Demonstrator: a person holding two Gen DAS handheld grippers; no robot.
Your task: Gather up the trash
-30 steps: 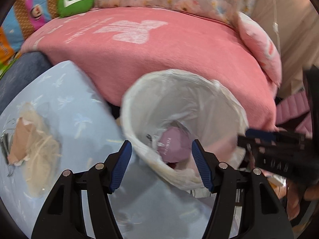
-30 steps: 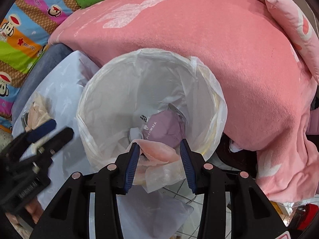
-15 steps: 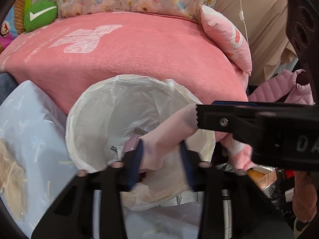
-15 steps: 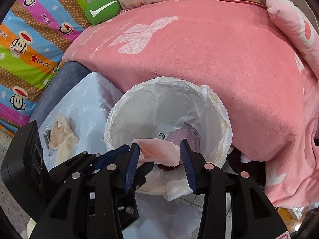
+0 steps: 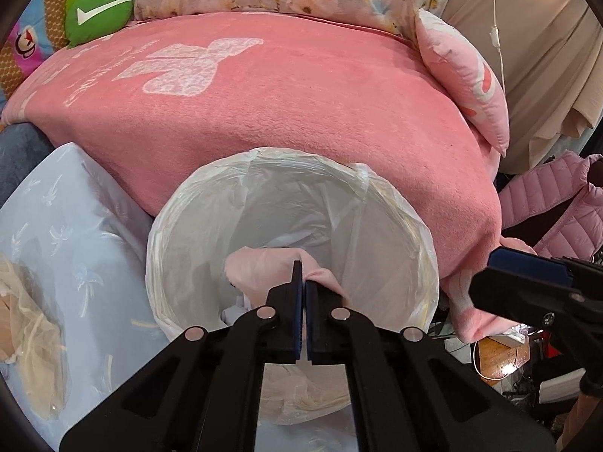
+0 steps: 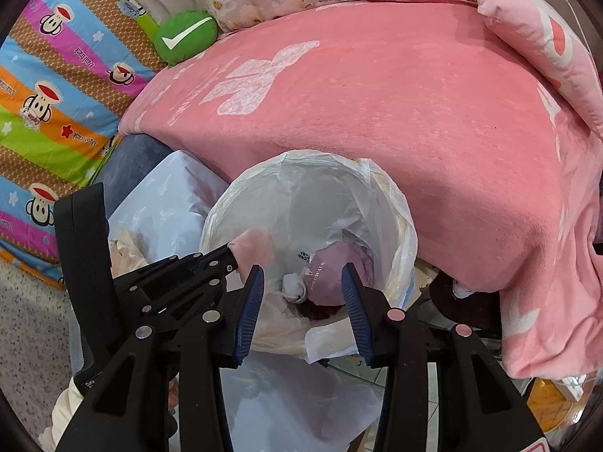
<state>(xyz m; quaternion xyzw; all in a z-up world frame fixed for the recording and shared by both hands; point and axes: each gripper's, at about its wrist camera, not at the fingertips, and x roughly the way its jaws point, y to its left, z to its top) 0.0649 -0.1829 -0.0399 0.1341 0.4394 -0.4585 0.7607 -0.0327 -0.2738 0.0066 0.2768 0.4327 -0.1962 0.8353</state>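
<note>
Your left gripper (image 5: pixel 302 290) has just taken the pink wrapper (image 5: pixel 260 267) from your right gripper (image 6: pixel 301 286), jaws now open and empty, and clamps it over the lined bin (image 5: pixel 392 203), ready to drop.

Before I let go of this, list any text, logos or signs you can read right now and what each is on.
"POLOWALK": on the purple pouch in the white-lined trash bin.
"Dauiftrank", roughly; small and blurred: on the striped monkey-print cloth.
White check mark, no words: on the green round cushion.
"Data...", cut off: on the left gripper housing.
</note>
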